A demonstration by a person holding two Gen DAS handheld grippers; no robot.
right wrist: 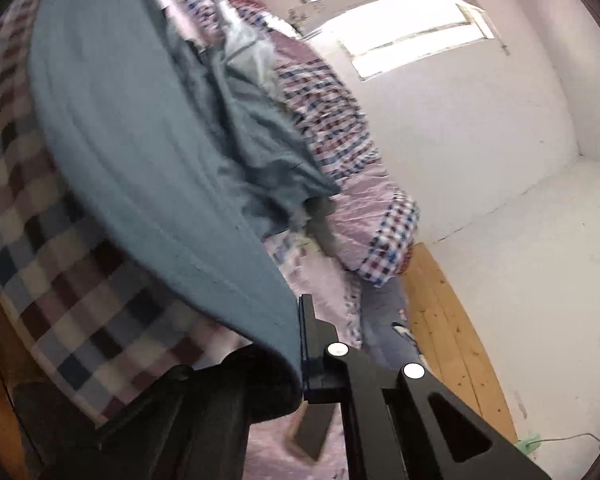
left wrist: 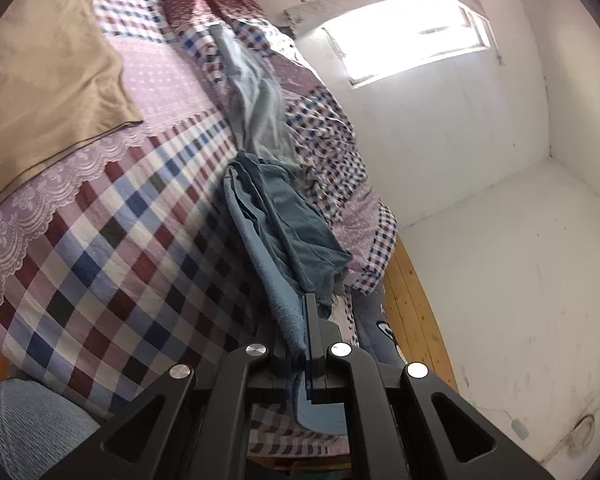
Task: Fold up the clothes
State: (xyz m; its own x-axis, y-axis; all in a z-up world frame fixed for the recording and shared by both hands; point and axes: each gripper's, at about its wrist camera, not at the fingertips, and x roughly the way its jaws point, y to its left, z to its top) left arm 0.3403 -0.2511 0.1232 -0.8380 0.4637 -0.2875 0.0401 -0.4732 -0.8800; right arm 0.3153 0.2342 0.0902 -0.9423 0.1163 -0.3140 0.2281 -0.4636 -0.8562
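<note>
Both my grippers, left [left wrist: 302, 332] and right [right wrist: 300, 336], pinch the blue garment [left wrist: 284, 216], which stretches forward, away from my fingers, along the bed [left wrist: 112, 248].

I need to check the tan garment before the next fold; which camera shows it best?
The left wrist view: the tan garment lies flat on the checked bedspread, upper left. The right wrist view does not show it; the blue garment held in the right tool fills that side.

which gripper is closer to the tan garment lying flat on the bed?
Can't rank them. The left gripper, clamped on the blue garment, sees the tan garment far ahead to its left. The right gripper also grips the blue fabric, which hides that area.
</note>
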